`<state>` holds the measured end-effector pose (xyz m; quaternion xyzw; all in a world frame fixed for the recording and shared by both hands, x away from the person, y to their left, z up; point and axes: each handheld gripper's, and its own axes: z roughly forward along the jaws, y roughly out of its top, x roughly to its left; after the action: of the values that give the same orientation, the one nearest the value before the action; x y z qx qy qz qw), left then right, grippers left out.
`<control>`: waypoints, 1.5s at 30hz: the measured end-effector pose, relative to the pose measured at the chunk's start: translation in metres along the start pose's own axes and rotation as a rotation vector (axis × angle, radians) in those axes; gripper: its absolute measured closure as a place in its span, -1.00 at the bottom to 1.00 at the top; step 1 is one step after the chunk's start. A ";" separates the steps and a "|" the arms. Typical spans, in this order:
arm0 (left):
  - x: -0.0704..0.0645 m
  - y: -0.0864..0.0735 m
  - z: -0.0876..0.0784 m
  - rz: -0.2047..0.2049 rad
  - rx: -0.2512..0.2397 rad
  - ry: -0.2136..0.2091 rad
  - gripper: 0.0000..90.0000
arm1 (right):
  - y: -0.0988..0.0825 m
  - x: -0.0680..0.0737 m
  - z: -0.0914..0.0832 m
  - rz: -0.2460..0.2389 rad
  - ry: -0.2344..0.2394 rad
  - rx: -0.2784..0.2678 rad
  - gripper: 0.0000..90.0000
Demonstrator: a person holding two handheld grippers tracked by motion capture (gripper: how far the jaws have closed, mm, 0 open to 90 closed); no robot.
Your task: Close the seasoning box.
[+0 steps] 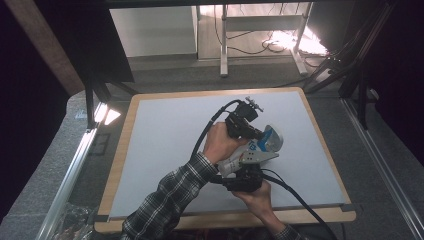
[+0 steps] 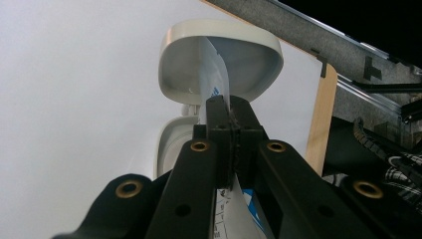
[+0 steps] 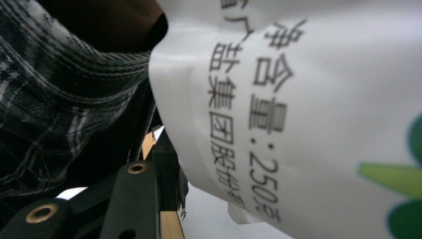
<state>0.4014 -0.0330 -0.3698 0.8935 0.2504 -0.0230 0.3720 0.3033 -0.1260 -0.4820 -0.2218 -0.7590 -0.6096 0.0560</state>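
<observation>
Pouch: white printed bag (image 1: 250, 156) with blue markings, held above the middle of the worktop (image 1: 160, 145), its top edge over a white container (image 2: 219, 59).
Left tongs: my left tongs (image 2: 230, 107) are clamped tight on the pouch's thin top edge.
Right tongs: my right tongs (image 1: 243, 176) grip the pouch's lower body, jaws partly apart around it.
Container: white, rounded, lid flipped open, resting on the worktop just beyond the left tongs.
Sleeve: plaid sleeve (image 1: 170, 200) on my left forearm.
</observation>
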 end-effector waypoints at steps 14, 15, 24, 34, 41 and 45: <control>0.000 -0.003 -0.001 0.011 -0.012 -0.001 0.98 | -0.002 -0.002 0.001 -0.014 -0.015 0.015 0.16; 0.000 -0.003 -0.001 0.013 -0.012 -0.001 0.98 | -0.003 -0.002 0.001 -0.014 -0.016 0.016 0.16; 0.001 -0.006 -0.001 0.014 -0.016 -0.003 0.98 | -0.005 -0.003 0.001 -0.023 -0.024 0.030 0.16; 0.001 -0.009 -0.002 0.017 -0.029 -0.005 0.98 | -0.007 -0.005 0.002 -0.023 -0.035 0.045 0.14; -0.001 -0.011 -0.001 0.024 -0.038 -0.012 0.98 | -0.009 -0.006 0.002 -0.025 -0.044 0.056 0.12; -0.002 -0.012 -0.001 0.027 -0.046 -0.013 0.98 | -0.010 -0.007 0.002 -0.031 -0.051 0.059 0.11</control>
<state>0.3940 -0.0257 -0.3768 0.8878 0.2364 -0.0181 0.3943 0.3054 -0.1273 -0.4939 -0.2237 -0.7811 -0.5820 0.0333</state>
